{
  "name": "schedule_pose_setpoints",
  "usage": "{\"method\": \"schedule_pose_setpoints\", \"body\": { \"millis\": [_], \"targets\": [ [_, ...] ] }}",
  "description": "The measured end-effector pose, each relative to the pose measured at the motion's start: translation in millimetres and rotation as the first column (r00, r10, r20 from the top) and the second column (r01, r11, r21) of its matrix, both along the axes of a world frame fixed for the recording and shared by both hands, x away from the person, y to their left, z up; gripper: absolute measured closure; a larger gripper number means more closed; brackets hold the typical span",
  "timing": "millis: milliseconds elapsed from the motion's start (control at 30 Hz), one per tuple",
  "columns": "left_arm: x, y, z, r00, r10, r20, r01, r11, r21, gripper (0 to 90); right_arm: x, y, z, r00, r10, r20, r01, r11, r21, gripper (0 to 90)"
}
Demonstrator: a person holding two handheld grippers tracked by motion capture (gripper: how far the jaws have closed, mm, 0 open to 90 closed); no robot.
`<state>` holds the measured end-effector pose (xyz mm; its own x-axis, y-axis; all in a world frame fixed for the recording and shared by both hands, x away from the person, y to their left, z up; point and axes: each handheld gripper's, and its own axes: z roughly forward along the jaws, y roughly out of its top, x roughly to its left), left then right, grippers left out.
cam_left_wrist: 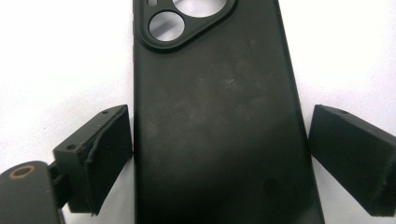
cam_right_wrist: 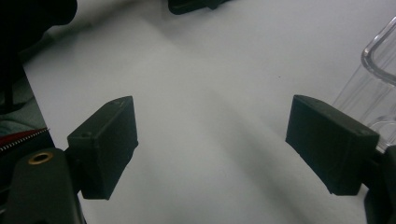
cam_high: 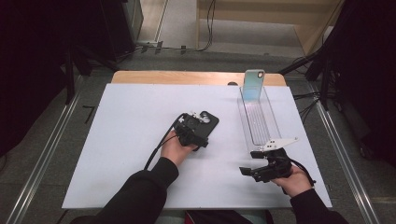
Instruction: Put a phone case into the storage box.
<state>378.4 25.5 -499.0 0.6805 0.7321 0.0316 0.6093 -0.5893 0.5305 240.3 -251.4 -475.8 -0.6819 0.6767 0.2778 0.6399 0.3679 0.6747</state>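
— Black phone case (cam_left_wrist: 219, 121) lies flat on the white table (cam_high: 116, 140), between the spread jaws of the left gripper (cam_left_wrist: 219, 158); one jaw sits just beside its edge, the other stands apart.

— Risk?

— Closing off-centre could skid it sideways, I'd judge. The right gripper (cam_right_wrist: 212, 144), jaws also wide and empty, hovers by the clear tray (cam_high: 275, 128), where a blue phone case (cam_high: 253, 84) leans upright.
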Motion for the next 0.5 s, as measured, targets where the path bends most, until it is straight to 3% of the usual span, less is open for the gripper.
{"method": "schedule_pose_setpoints", "body": {
  "millis": [500],
  "targets": [
    [-1.4, 0.1, 4.3, 1.0000, 0.006, 0.004, -0.006, 0.9998, 0.019, 15.8, 0.7, 0.0, -0.6, 1.0000, 0.006, 0.000, -0.006, 1.000, 0.000, 15.0]
  ]
}}
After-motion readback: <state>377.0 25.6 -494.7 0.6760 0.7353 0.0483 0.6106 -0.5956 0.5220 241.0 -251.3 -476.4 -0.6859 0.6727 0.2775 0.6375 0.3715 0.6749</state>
